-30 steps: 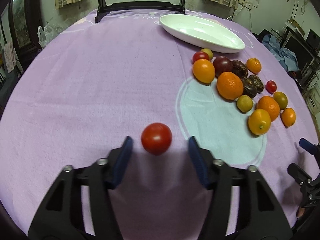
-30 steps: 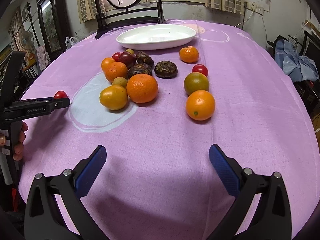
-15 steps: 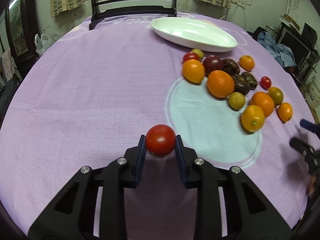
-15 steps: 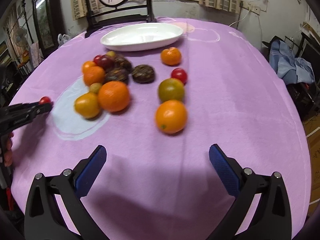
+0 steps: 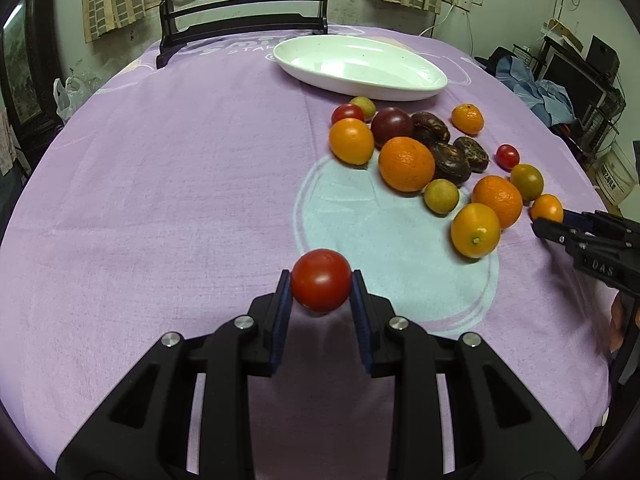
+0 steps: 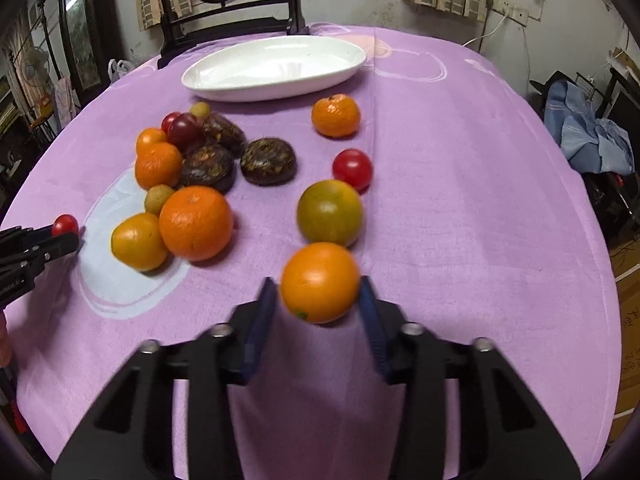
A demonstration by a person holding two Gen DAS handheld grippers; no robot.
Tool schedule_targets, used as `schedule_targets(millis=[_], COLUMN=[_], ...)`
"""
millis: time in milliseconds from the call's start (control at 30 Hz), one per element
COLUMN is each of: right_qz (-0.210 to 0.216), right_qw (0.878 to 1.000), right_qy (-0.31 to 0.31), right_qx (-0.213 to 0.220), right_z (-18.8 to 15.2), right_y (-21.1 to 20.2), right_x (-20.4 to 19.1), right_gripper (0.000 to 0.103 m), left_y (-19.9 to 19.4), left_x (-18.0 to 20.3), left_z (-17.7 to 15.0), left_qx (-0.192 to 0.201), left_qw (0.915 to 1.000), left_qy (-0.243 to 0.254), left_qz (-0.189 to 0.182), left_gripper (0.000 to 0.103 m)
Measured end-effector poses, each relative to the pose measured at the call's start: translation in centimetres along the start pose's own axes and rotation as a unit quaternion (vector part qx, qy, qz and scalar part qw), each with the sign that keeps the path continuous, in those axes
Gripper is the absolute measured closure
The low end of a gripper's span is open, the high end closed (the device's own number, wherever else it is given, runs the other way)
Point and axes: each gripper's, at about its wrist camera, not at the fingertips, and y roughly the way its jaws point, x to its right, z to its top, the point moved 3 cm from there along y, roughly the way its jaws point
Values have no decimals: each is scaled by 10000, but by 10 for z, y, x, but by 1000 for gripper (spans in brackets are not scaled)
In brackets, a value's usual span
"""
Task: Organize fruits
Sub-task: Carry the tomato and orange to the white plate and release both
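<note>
We hold the small red tomato, light, smooth and bruisable, across its widest girth in the closed left gripper just above the tablecloth, pads touching both sides.

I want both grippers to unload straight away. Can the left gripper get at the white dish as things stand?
Probably yes: the left gripper, shut on a tomato, faces bare cloth up to the dish; the fruit lies off to its right.

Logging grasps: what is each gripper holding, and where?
Left gripper: red tomato, pinched at its sides. Right gripper brackets an orange; contact unclear.
</note>
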Motion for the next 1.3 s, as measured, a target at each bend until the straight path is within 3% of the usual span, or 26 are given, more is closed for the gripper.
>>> schedule_targets(millis=[167, 300, 533, 667, 867, 1067, 1300], right_qz=[47, 360, 719, 844, 823, 811, 684], right_qw=[10000, 9979, 9885, 9863, 9925, 9950, 9973], right_qy=[-53, -135, -749, -987, -678, -512, -280], right_qx=[18, 514, 1097, 1019, 596, 287, 42], right_z=[-1, 9, 69, 114, 162, 188, 195], right_y=[-7, -41, -65, -32, 39, 86, 112], right_x=[0, -5, -34, -46, -36, -27, -18], right_gripper=[65, 65, 65, 65, 65, 65, 62], left_y=[-4, -16, -27, 1, 76, 130, 160], left_x=[5, 11, 30, 39, 39, 25, 22], left_z=[7, 27, 99, 151, 208, 223, 222], left_qx=[36, 172, 628, 489, 150, -213, -490], left_qw=[9999, 9992, 9953, 9961, 9991, 9995, 9984], left_qy=[130, 338, 701, 649, 374, -77, -223], left_qz=[-32, -89, -217, -358, -151, -221, -190], left_gripper=[74, 74, 74, 74, 74, 74, 72])
